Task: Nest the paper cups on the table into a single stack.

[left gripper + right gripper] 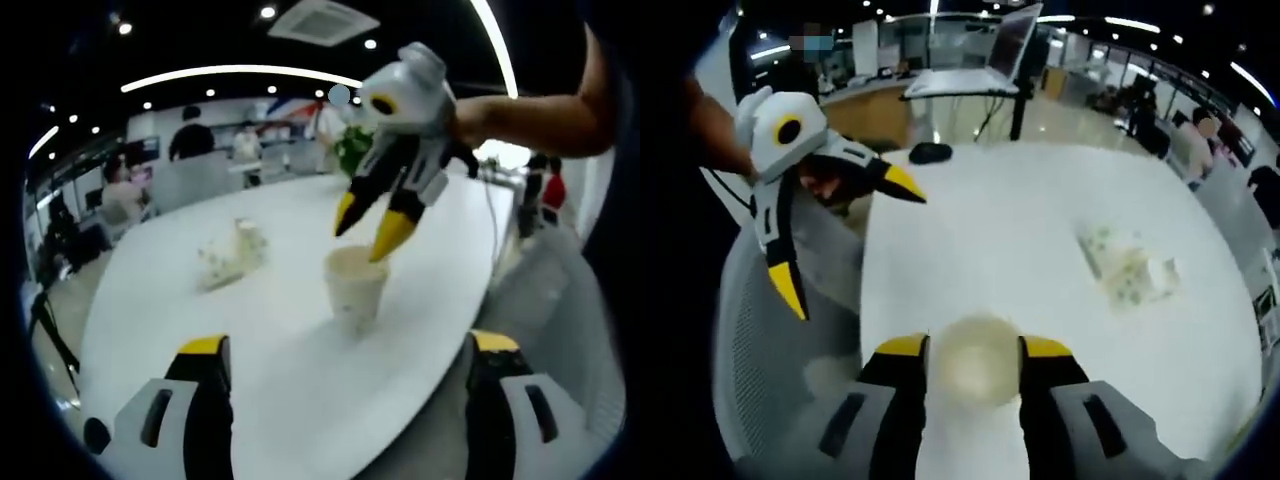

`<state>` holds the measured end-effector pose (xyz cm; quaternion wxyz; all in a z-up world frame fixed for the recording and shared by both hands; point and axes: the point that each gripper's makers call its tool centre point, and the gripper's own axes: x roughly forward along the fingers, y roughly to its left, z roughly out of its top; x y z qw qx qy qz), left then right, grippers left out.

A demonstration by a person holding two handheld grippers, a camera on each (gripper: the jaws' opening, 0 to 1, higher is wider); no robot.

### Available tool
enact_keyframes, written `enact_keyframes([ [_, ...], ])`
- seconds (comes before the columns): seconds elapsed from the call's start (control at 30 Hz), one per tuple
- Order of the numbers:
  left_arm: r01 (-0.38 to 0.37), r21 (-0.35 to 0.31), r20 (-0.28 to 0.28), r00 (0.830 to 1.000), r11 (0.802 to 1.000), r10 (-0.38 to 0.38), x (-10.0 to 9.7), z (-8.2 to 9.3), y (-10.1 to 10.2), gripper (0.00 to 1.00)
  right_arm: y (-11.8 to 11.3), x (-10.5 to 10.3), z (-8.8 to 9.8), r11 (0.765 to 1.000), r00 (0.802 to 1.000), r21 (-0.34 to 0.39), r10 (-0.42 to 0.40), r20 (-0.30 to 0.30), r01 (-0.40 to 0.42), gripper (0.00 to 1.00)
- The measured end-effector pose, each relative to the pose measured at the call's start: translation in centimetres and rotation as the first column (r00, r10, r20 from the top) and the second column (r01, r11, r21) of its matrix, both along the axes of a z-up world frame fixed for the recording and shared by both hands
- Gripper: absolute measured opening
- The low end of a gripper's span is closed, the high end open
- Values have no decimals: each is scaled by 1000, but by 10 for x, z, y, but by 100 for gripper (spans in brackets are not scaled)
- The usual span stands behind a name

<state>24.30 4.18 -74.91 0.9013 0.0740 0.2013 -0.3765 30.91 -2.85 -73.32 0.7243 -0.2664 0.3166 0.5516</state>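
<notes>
**Two tools over the white surface with paper cups**

A dark, flat thing (931,152) is lying near the far edge of the surface (1020,230). A laptop (1012,45) is standing open on a stand behind it. A grey mesh chair (760,340) is sitting just beside the surface. People are standing and sitting far back in a big room with bright lights on a dark ceiling.

One paper cup (355,285) is standing up on the white surface. More cups (232,255) are lying tipped over, well apart from it.

The right tool (367,232) is hanging over the standing cup, with one yellow tip at its rim. Its jaws are sitting on both sides of the cup, a little apart from it. The left tool (848,240) is spread wide and holding nothing.
</notes>
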Motion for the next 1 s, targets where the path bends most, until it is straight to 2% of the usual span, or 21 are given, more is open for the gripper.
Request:
enact_keyframes([
  [0.2, 6, -12, 1, 1000, 1000, -6, 0, 1, -1, 98, -15, 19, 25, 988, 993, 122, -99, 69, 90, 46],
  [0.27, 15, -20, 12, 1000, 1000, -15, 0, 3, -3, 99, -25, 26, 35, 972, 985, 191, -155, 80, 138, 50],
  [0.37, 14, -37, 12, 1000, 999, -14, 1, 5, -3, 99, -39, 32, 42, 949, 972, 255, -214, 97, 184, 56],
  [0.47, -1, -72, 16, 1000, 997, 2, 4, 10, 0, 99, -56, 33, 53, 895, 950, 380, -295, 105, 235, 62],
  [0.53, -9, -94, 21, 1000, 996, 11, 6, 13, 1, 99, -65, 34, 56, 864, 933, 429, -341, 114, 263, 65],
  [0.6, -6, -110, 28, 1000, 994, 9, 7, 16, 2, 99, -74, 34, 56, 840, 918, 458, -380, 112, 292, 69],
  [0.67, -6, -116, 42, 999, 993, 10, 8, 17, 4, 99, -88, 33, 54, 809, 893, 481, -437, 109, 338, 73],
  [0.7, -18, -130, 36, 999, 991, 23, 10, 18, 6, 99, -95, 31, 52, 790, 879, 499, -465, 107, 357, 74],
  [0.77, -40, -152, 23, 999, 988, 44, 13, 20, 9, 99, -108, 25, 48, 766, 855, 517, -505, 116, 382, 77],
  [0.83, -49, -154, 35, 998, 987, 55, 14, 21, 11, 99, -116, 17, 42, 761, 843, 522, -520, 136, 385, 78],
  [0.9, -52, -157, 39, 997, 986, 59, 14, 21, 11, 99, -122, 8, 32, 756, 838, 515, -531, 124, 403, 81],
  [0.93, -52, -156, 41, 997, 986, 60, 14, 21, 11, 99, -124, 5, 27, 757, 837, 507, -535, 116, 413, 81],
  [1.0, -54, -152, 51, 997, 987, 62, 16, 21, 13, 99, -128, -2, 18, 765, 830, 491, -541, 137, 417, 81],
])
